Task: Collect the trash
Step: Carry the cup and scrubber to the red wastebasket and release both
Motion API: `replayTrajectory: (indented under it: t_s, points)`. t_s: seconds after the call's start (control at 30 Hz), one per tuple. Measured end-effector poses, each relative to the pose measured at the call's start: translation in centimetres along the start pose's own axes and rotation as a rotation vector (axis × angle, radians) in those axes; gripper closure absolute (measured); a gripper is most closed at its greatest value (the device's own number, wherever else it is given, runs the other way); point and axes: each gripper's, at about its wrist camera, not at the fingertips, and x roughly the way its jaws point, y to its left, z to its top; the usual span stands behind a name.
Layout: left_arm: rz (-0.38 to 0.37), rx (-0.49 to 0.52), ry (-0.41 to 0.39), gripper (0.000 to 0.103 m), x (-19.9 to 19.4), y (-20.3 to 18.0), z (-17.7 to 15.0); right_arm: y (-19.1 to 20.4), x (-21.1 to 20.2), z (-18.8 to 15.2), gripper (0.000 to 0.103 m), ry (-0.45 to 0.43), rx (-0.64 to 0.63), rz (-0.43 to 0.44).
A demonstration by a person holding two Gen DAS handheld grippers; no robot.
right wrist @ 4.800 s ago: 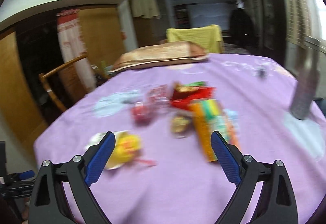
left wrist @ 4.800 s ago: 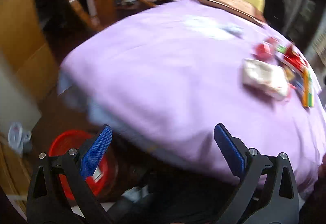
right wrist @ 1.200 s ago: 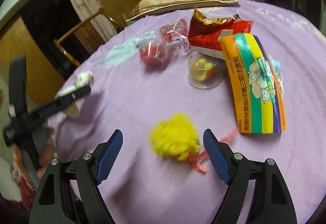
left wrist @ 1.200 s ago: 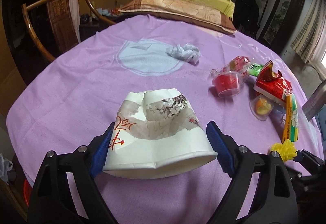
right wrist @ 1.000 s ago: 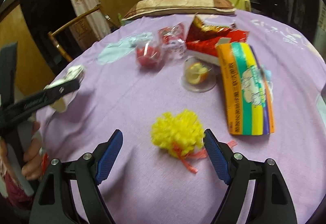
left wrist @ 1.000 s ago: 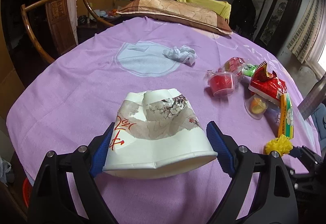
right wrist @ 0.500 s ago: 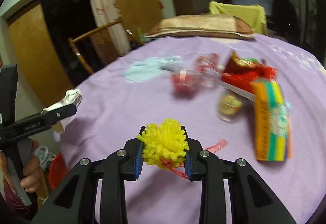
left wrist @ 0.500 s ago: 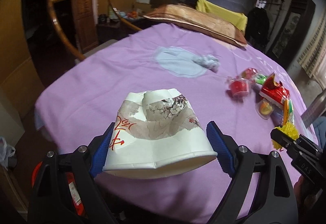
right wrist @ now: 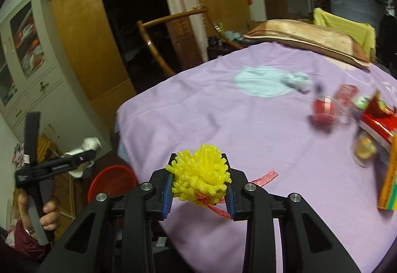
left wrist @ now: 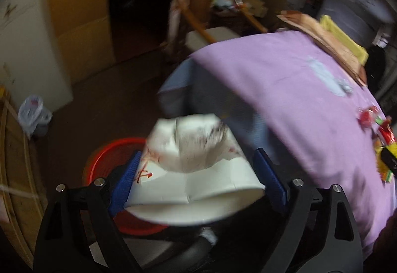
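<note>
No legible text anywhere

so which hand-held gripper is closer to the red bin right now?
Left. The left hand-held gripper, jaws opening around the crushed paper cup, hangs above the red bin. The right hand-held gripper, shut on the yellow pom-pom, is over the purple tablecloth.

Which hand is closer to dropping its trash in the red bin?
Left. The left gripper holds the crushed paper cup over the red bin; the right gripper, with the yellow pom-pom, is above the table.
</note>
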Motion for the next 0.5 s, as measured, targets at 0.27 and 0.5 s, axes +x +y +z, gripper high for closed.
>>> replayTrajectory:
  t_s: [0.27,0.5]
  points:
    - [0.134,-0.070,0.017,0.007,1.9,6.2,-0.2,7.1,4.5,1.6,0.070,0.101,-0.085,0.068]
    - [0.114,-0.212,0.010,0.007,2.9,11.7,0.0,13.3,8.4,1.8,0.070,0.189,-0.168,0.130]
